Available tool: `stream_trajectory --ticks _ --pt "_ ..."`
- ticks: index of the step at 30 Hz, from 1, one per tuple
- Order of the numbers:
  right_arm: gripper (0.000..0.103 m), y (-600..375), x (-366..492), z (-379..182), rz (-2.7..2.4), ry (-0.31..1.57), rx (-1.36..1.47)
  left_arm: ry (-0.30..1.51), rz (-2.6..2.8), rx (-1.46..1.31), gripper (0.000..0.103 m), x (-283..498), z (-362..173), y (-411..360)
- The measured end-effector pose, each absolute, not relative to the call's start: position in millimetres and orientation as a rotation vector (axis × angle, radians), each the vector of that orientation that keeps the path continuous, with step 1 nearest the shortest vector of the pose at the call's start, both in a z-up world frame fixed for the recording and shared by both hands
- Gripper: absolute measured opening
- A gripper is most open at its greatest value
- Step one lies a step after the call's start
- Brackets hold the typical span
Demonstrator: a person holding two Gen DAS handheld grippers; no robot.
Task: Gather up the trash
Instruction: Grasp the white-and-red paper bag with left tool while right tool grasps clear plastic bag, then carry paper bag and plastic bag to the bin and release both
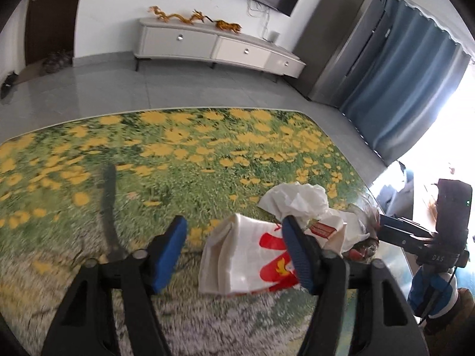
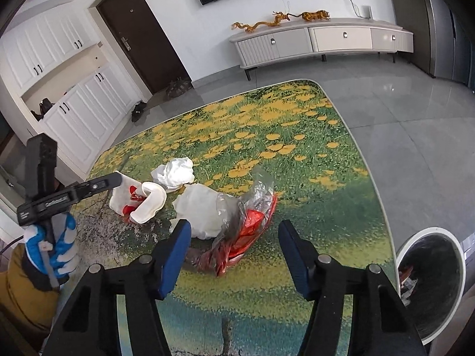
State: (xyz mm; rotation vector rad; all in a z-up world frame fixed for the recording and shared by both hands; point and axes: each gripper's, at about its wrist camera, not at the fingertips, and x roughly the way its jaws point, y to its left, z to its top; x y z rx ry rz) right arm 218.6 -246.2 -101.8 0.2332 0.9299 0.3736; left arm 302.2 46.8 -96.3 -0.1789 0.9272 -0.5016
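Trash lies on a table with a flower-print cover (image 1: 178, 154) (image 2: 297, 154). A white paper bag with red print (image 1: 246, 258) (image 2: 139, 198) lies between the fingers of my open left gripper (image 1: 234, 237). Behind it is a crumpled white tissue (image 1: 297, 198) (image 2: 175, 173). A second white wad (image 2: 202, 210) and a clear and red plastic wrapper (image 2: 249, 228) lie just ahead of my open, empty right gripper (image 2: 234, 240). The left gripper shows in the right wrist view (image 2: 115, 181), its tip at the paper bag.
A white-rimmed trash bin (image 2: 430, 281) with trash inside stands beside the table's right edge. A white TV cabinet (image 2: 320, 41), a dark door (image 2: 142, 32), white cupboards (image 2: 74, 103) and a blue curtain (image 1: 400, 89) surround the grey tiled floor.
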Motion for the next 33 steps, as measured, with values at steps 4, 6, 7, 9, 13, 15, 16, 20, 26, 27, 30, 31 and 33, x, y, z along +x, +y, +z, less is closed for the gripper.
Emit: stream_trajectory --ticks 4,6,7,9,13,15,16,20,26,27,30,31,33 --pt "0.057 -243.6 221.8 -105.5 0.373 0.94 0.229 0.956 -0.573 -0.187 0.053 307.5 -103.9 43.9" --pt "0.057 -241.8 223.2 -107.6 0.374 0.948 0.223 0.969 -0.591 -0.189 0.046 307.3 -107.3 41.9" --pt "0.057 -241.6 223.2 -108.4 0.374 0.951 0.22 0.969 -0.596 -0.184 0.045 305.6 -107.5 41.4" --pt "0.057 -241.0 223.5 -109.4 0.374 0.955 0.216 0.977 -0.603 -0.189 0.037 302.9 -108.3 41.5" --pt "0.054 -238.6 222.4 -109.7 0.374 0.955 0.205 0.969 -0.599 -0.182 0.03 291.5 -107.9 40.8" --pt "0.052 -237.9 220.8 -109.4 0.374 0.957 0.198 0.955 -0.591 -0.176 0.027 285.3 -106.5 40.6" --pt "0.05 -237.2 219.2 -109.5 0.375 0.958 0.193 0.948 -0.588 -0.175 0.026 282.0 -105.2 40.6" --pt "0.026 -233.1 216.1 -111.8 0.395 0.971 0.175 0.917 -0.551 -0.183 0.021 267.9 -98.0 43.0" --pt "0.016 -227.1 201.2 -106.7 0.415 0.971 0.157 0.89 -0.481 -0.23 0.017 242.0 -85.0 60.8" --pt "0.016 -227.3 197.2 -103.1 0.419 0.965 0.159 0.887 -0.473 -0.236 0.017 236.9 -82.2 63.9" --pt "0.016 -229.8 181.8 -88.8 0.426 0.938 0.17 0.864 -0.443 -0.252 0.017 215.1 -69.9 75.2" --pt "0.016 -231.2 175.5 -83.0 0.429 0.926 0.173 0.856 -0.434 -0.257 0.017 208.1 -65.6 79.2" --pt "0.016 -234.0 162.7 -71.5 0.433 0.903 0.179 0.834 -0.414 -0.266 0.017 190.2 -53.2 86.6"
